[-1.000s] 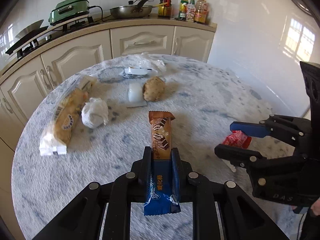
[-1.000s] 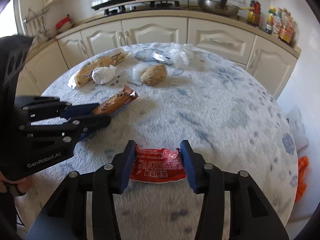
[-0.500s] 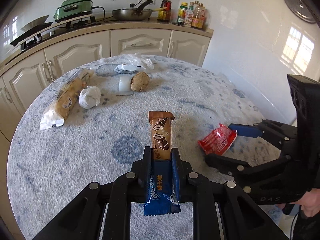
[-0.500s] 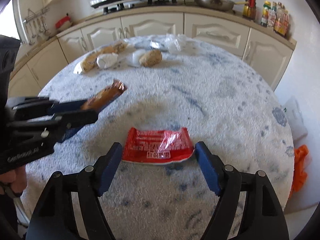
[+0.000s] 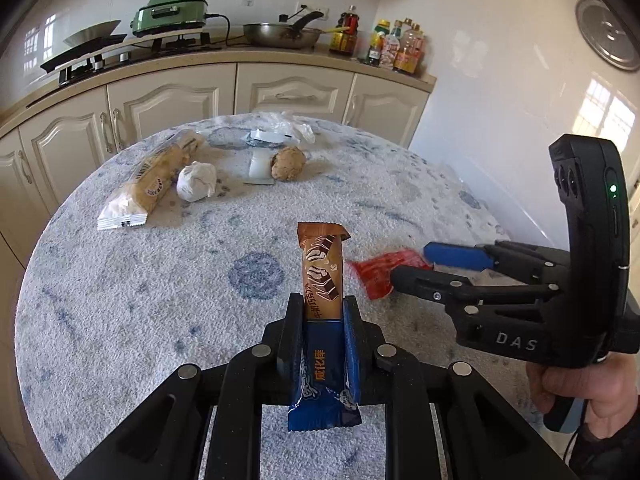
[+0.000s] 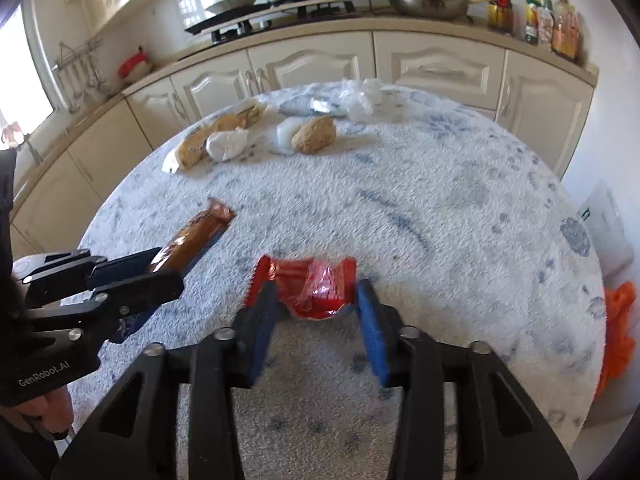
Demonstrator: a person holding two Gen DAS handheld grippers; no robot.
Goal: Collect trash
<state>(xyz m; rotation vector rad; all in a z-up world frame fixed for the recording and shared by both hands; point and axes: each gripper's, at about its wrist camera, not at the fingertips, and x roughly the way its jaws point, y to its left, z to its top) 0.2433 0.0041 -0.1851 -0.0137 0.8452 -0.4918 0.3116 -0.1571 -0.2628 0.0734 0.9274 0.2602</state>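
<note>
A: Taking the blue floral blot [image 5: 256, 275] in the middle of the worktop [image 5: 120, 320] as the marker, where is everything?

B: The left gripper [image 5: 318, 312] hangs on the near side of the blot. Its jaws are fully closed on a brown and blue snack bar wrapper [image 5: 322, 276], which stands up between them, clear of the worktop. I'd say it is held that way so one piece of trash is carried while the other hand gathers a second.

A: And the red one?

B: The red wrapper [image 6: 308, 288] is to the right of the blot, at the tip of the right gripper [image 6: 316, 300]. Those jaws are about half open and have just been closing, with the wrapper between them. It looks crumpled and bowed, its edges at or against the blue pads [image 6: 372, 320], but motion blur keeps me from saying whether they press on it.

A: What else is left?

B: Beyond the blot, toward the cabinets, lie a long biscuit packet [image 5: 154, 178], a white crumpled ball [image 5: 197, 181], a brown lump [image 5: 288, 163] and some clear plastic [image 5: 288, 132], all well apart from both grippers. The task seems early, with most of the litter untouched
</note>
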